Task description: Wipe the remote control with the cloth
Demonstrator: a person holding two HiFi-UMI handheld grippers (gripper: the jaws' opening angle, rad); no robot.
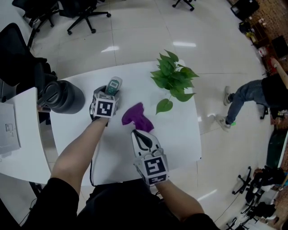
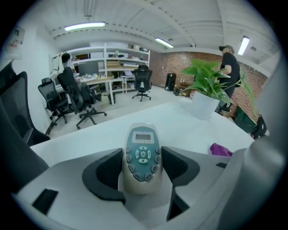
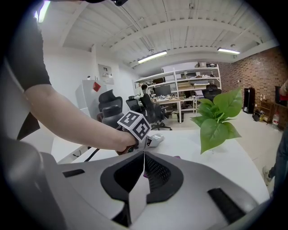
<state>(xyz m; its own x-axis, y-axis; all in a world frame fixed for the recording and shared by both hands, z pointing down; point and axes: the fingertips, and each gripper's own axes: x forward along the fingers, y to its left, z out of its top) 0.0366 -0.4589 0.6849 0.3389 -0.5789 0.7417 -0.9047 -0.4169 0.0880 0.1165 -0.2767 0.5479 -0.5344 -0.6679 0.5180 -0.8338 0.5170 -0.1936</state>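
Observation:
A grey remote control [image 1: 113,85] with a teal button face lies on the white table [image 1: 180,134], pointing away from me. My left gripper [image 1: 110,92] has come at it from the near end, and both pads sit against the sides of the remote control [image 2: 142,155]. A crumpled purple cloth [image 1: 137,116] lies just right of the remote. My right gripper [image 1: 136,133] is shut and empty, its tips at the cloth's near edge. In the right gripper view only slivers of the cloth [image 3: 176,157] show past the closed jaws of the right gripper [image 3: 144,155].
A potted green plant [image 1: 173,76] stands at the table's far right. A black flask [image 1: 63,96] sits at the left edge, beside another white desk [image 1: 18,152]. A black cable [image 1: 92,166] hangs off the near edge. Office chairs [image 1: 83,13] and a person [image 1: 252,94] are on the floor beyond.

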